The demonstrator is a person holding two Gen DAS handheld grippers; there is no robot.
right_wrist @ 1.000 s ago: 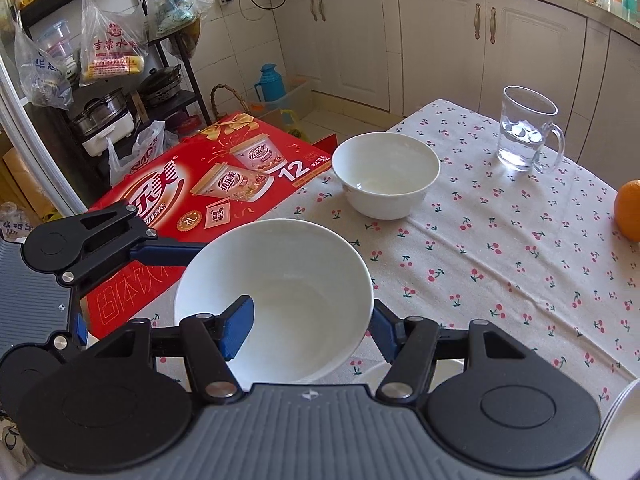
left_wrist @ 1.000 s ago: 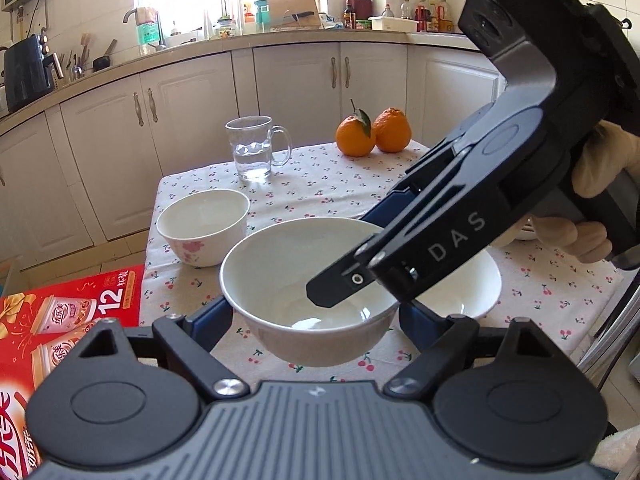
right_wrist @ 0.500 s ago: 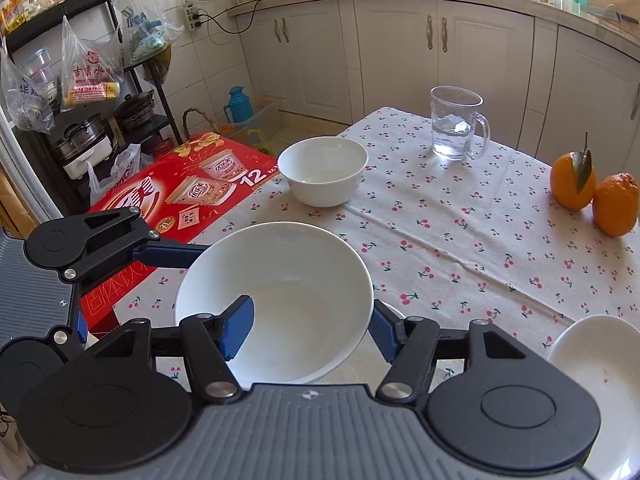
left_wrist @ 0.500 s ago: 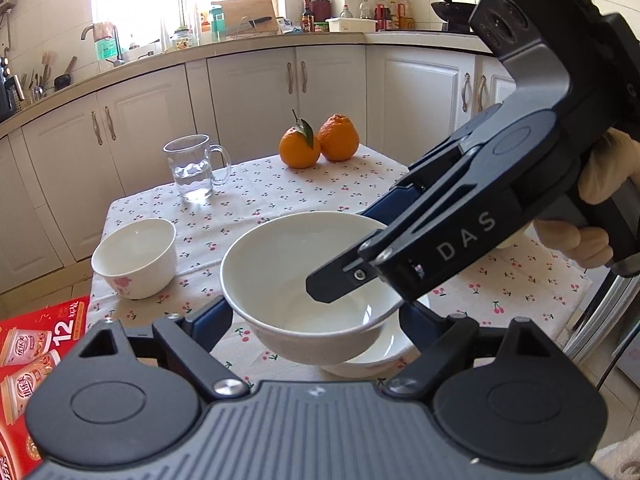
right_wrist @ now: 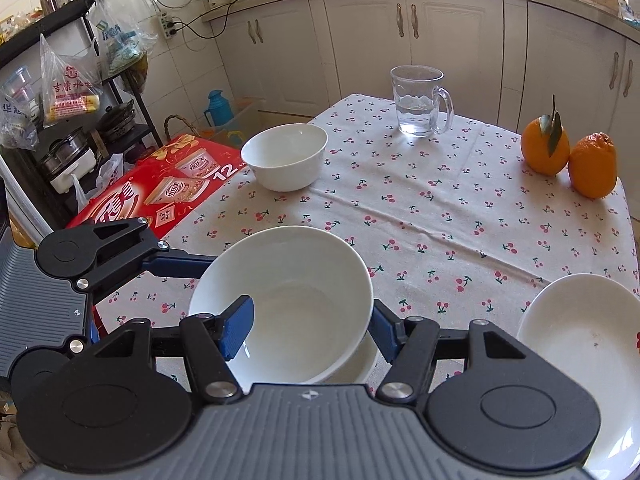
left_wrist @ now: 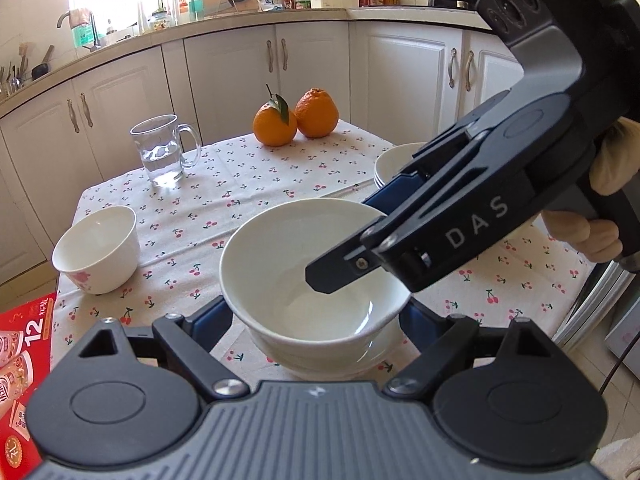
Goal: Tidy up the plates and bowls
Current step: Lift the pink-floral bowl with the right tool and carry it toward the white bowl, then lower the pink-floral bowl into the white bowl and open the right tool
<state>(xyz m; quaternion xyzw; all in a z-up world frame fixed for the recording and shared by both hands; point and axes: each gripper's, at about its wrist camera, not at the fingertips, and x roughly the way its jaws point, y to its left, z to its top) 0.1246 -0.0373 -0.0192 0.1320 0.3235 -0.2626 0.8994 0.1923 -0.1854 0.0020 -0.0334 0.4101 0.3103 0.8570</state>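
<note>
A large white bowl point(left_wrist: 316, 268) point(right_wrist: 288, 300) is held between both grippers, directly over another white bowl point(left_wrist: 340, 364) point(right_wrist: 360, 368) on the table. My left gripper point(left_wrist: 316, 312) is shut on the large bowl from the outside, a blue pad on each side. My right gripper point(right_wrist: 310, 326) is shut on its rim, one blue pad point(right_wrist: 238, 328) inside and one outside. A smaller white bowl point(left_wrist: 96, 250) point(right_wrist: 285, 157) stands apart at the table's left edge. Stacked white plates point(left_wrist: 394, 162) point(right_wrist: 580, 344) sit at the right.
A glass mug of water point(left_wrist: 162, 154) point(right_wrist: 418, 100) and two oranges point(left_wrist: 294, 118) point(right_wrist: 568, 156) stand at the far side of the cherry-print tablecloth point(right_wrist: 420, 216). A red carton point(right_wrist: 152, 192) lies on the floor beside the table. White cabinets stand behind.
Both grippers carried the large bowl across the table and down, so it now sits over the bowl on the table. The plates have come into view at the right.
</note>
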